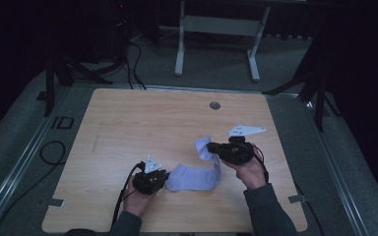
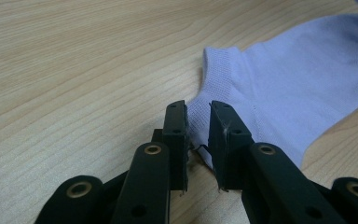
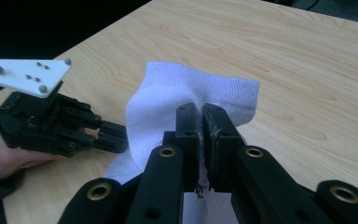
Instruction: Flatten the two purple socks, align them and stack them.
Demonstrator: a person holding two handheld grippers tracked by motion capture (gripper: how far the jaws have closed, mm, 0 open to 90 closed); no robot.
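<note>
A pale lavender sock (image 1: pixel 194 178) lies on the wooden table (image 1: pixel 142 118) near its front edge. My left gripper (image 1: pixel 165 178) rests low at the sock's left end. In the left gripper view its jaws (image 2: pixel 198 112) stand a narrow gap apart, with the edge of the sock (image 2: pixel 298 84) pinched between them. My right gripper (image 1: pixel 210 147) is shut on the sock's other end and holds it lifted off the table. In the right gripper view the fabric (image 3: pixel 168 98) bunches over the tight jaws (image 3: pixel 201 112), with the left gripper (image 3: pixel 116 135) beyond.
A round grommet (image 1: pixel 214 105) sits in the table near the far edge. A grey frame on legs (image 1: pixel 216 29) stands on the floor behind. Cables (image 1: pixel 53 152) lie on the floor at the left. Bare wood spreads across the table's left and far parts.
</note>
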